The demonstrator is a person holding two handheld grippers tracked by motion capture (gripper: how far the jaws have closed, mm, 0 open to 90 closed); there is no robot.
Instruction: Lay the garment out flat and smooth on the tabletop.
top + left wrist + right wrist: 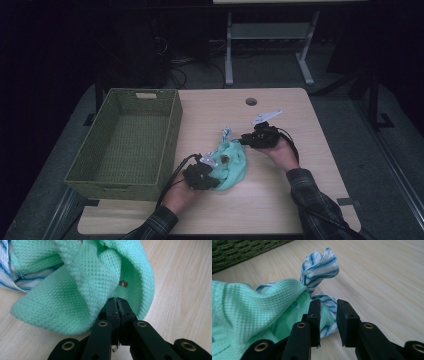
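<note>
A mint-green knitted garment lies bunched on the wooden table, with a blue-and-white striped collar sticking up at its far end. My left gripper is at the garment's near-left edge. In the left gripper view its jaws stand pressed together on a fold of the green knit. My right gripper reaches in from the right. Its jaws stand a little apart, with the striped collar's lower fold in the gap beside the green fabric, and the pads do not press it.
A green woven basket, with nothing in it, stands on the table's left half, close to the garment. A round cable hole sits near the far edge. Bare tabletop stretches to the right and front. Desk legs and cables stand beyond the table.
</note>
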